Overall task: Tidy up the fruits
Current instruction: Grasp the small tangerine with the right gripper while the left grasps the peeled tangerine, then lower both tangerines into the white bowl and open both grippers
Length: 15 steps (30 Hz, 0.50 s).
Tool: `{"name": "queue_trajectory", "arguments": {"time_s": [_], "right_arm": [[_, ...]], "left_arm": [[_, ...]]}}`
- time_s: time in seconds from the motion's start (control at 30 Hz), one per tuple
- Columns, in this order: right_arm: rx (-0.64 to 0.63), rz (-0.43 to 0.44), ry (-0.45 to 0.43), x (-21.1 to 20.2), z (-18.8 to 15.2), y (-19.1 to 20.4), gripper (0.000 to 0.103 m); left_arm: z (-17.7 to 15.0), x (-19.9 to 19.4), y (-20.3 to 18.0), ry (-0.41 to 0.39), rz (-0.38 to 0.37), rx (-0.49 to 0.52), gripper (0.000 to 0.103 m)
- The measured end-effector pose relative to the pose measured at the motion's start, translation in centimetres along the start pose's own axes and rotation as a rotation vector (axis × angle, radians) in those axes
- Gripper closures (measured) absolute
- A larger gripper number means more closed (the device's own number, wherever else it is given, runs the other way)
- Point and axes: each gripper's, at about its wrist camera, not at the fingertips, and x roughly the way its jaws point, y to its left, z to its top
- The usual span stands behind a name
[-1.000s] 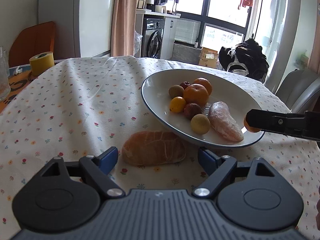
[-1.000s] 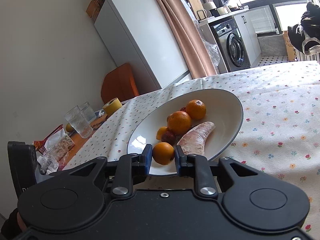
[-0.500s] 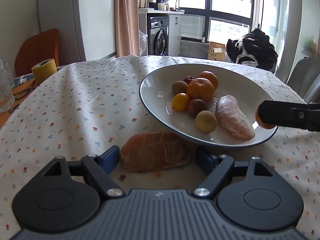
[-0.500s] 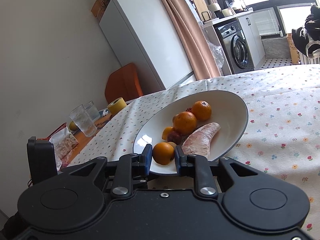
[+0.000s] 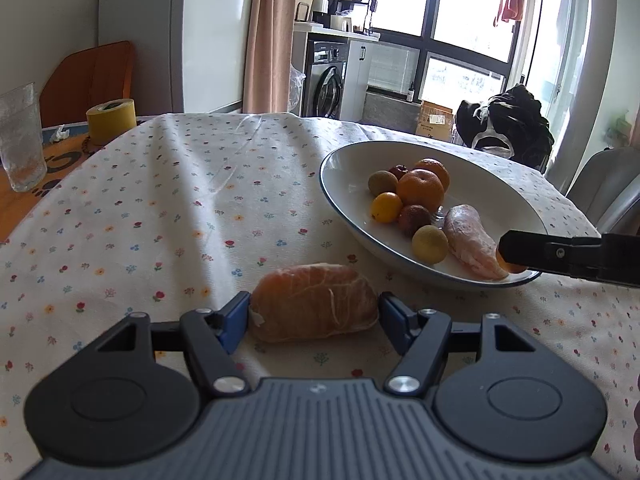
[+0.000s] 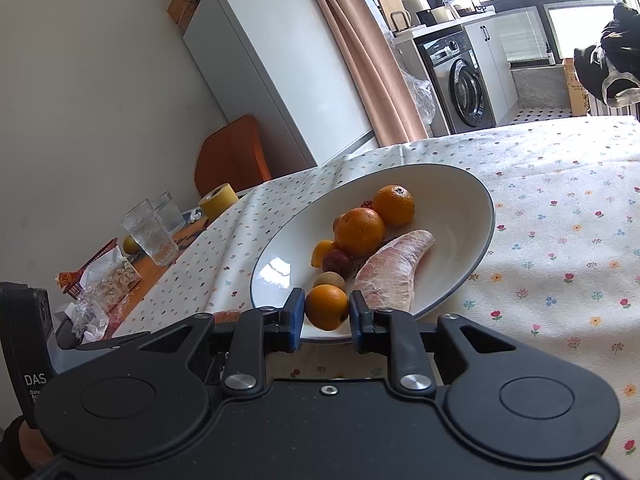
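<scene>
A peeled orange citrus segment (image 5: 314, 306) lies on the flowered tablecloth, just in front of the white plate (image 5: 332, 200). My left gripper (image 5: 315, 316) is shut on it, a blue pad against each end. My right gripper (image 6: 325, 312) is shut on a small orange (image 6: 326, 306) and hovers at the near rim of the plate (image 6: 480, 248). The left wrist view shows that gripper (image 5: 508, 258) from the side at the plate's right edge. In the plate lie two oranges (image 5: 420, 190), several small fruits and a pale pink peeled segment (image 5: 470, 246).
A drinking glass (image 5: 20, 140) and a yellow tape roll (image 5: 111, 120) stand on the bare wood at the table's far left. An orange chair (image 5: 92, 76) is behind them and a grey chair (image 5: 608, 192) at the right. Snack wrappers (image 6: 100, 284) lie near the glasses (image 6: 150, 236).
My left gripper has moved up to the peeled segment and its jaws have narrowed onto it. The right gripper has kept the small orange by the plate's rim.
</scene>
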Motion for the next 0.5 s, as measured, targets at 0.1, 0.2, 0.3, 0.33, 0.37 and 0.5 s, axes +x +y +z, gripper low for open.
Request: {"name": "queue_trajectory", "arguments": {"time_s": [0.1,0.2,0.3,0.33,0.37,0.5], "right_arm": [[-0.007,-0.003,-0.004,0.0,0.1,0.3,0.081],[-0.010,-0.012,-0.006,0.1,0.2,0.6,0.081],[-0.010,-0.015,-0.009,-0.2,0.3,0.7,0.081],[-0.011,-0.016,-0.011,-0.3,0.3,0.7,0.081],[-0.013,-0.017,-0.013,-0.4,0.4,0.8,0.081],[-0.021,-0.017,-0.027,-0.8,0.9,1.1,0.081]], "left_arm": [[0.1,-0.7,0.6,-0.013,-0.005,-0.019,0.036],[0.4,-1.4,0.9,-0.033,-0.005,-0.027,0.036],[0.7,-2.2,1.2,-0.052,-0.004,-0.037,0.036],[0.8,-2.4,1.4,-0.058,-0.003,-0.040,0.036],[0.9,-2.6,1.5,-0.063,-0.003,-0.043,0.036],[1.5,-3.2,1.7,-0.087,-0.005,-0.046,0.036]]}}
